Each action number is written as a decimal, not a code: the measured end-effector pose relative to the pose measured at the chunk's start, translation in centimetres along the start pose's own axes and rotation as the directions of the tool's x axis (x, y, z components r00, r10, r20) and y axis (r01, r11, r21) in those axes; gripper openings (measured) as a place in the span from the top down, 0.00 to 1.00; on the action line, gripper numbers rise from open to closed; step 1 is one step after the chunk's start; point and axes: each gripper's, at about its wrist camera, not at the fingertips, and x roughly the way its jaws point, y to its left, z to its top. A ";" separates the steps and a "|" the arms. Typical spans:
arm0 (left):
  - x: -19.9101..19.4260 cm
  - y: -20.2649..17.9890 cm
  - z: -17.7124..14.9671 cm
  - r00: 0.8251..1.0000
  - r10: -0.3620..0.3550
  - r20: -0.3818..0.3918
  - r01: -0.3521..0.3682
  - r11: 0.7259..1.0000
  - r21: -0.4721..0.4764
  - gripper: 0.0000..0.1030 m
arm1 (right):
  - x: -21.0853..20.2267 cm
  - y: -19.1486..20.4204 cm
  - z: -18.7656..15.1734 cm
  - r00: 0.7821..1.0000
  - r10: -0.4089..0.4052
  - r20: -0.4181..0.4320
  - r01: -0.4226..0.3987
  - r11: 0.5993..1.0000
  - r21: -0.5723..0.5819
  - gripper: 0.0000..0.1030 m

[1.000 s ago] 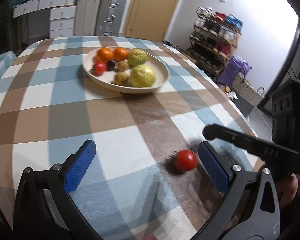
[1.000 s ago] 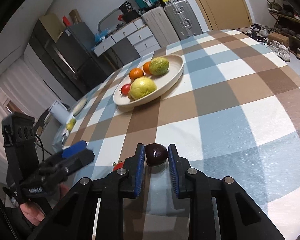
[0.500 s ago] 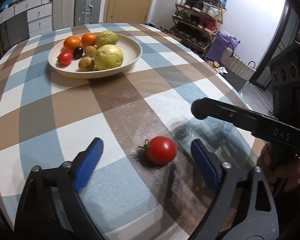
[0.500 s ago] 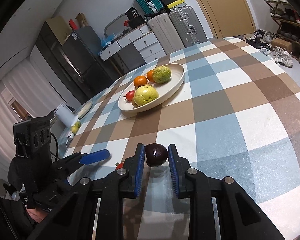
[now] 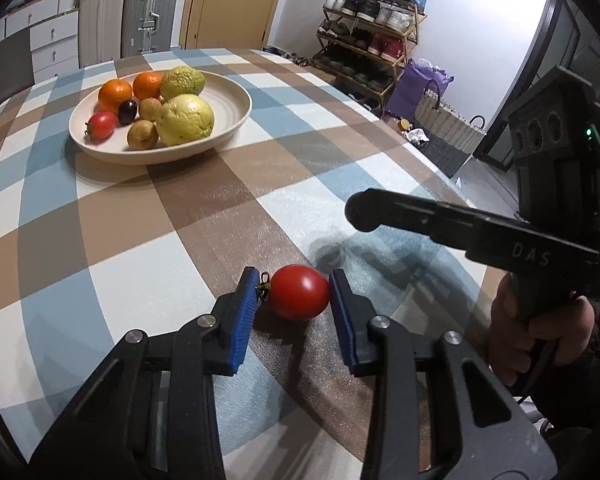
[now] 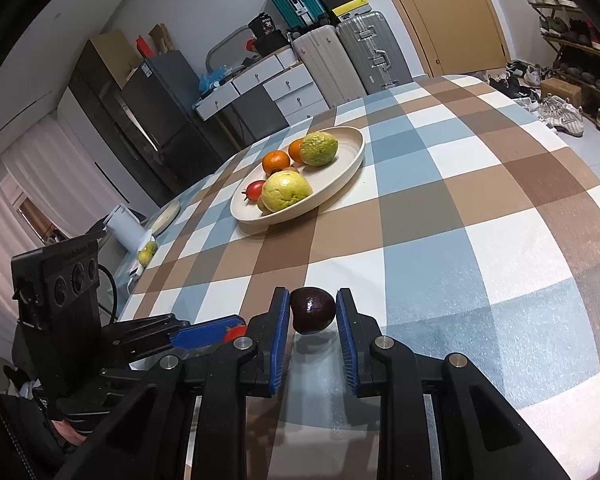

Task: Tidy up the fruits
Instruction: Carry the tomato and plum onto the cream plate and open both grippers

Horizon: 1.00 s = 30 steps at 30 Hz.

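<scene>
A red tomato (image 5: 299, 297) lies on the checked tablecloth, between the blue pads of my left gripper (image 5: 295, 298), which has closed onto it. My right gripper (image 6: 313, 312) is shut on a dark purple fruit (image 6: 312, 310) and holds it above the cloth; it shows at the right in the left wrist view (image 5: 362, 212). A cream bowl (image 5: 236, 108) farther back holds two oranges, two large yellow-green fruits, a tomato, a dark plum and brown kiwis. The bowl also shows in the right wrist view (image 6: 348, 168).
The table edge curves close on the right (image 5: 440, 168), with a shoe rack (image 5: 372, 24) and a wicker basket (image 5: 444, 128) beyond it. Suitcases (image 6: 352, 56), drawers and a dark fridge (image 6: 156, 108) stand behind the table. A white jug (image 6: 126, 226) stands at the far left.
My left gripper moved in around the tomato and closed from wide open onto it. My right gripper kept hold of the dark fruit and lifted slightly.
</scene>
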 end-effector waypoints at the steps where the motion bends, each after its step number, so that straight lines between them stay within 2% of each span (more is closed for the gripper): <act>1: -0.2 0.2 0.1 1.000 0.000 0.006 0.000 1.000 -0.002 0.68 | 0.1 0.0 0.1 1.000 0.000 -0.002 0.000 1.000 0.000 0.76; 7: -1.6 2.3 2.2 0.999 0.005 0.050 -0.004 1.000 -0.016 0.68 | 0.6 0.2 1.2 1.000 0.008 -0.002 -0.008 1.000 -0.011 0.76; 16: -3.0 6.8 7.7 0.992 0.038 0.122 -0.031 0.997 -0.066 0.68 | 2.5 0.1 5.9 1.000 0.015 0.021 -0.014 0.999 -0.047 0.76; 22: -1.1 9.3 12.0 0.994 0.037 0.102 -0.028 0.995 -0.091 0.68 | 4.8 0.3 9.6 0.999 0.025 0.032 -0.023 0.997 -0.079 0.76; 30: 2.3 11.2 16.2 0.996 -0.001 0.085 0.010 0.994 -0.112 0.68 | 8.5 -0.6 13.6 0.999 0.043 0.021 -0.042 0.998 -0.056 0.76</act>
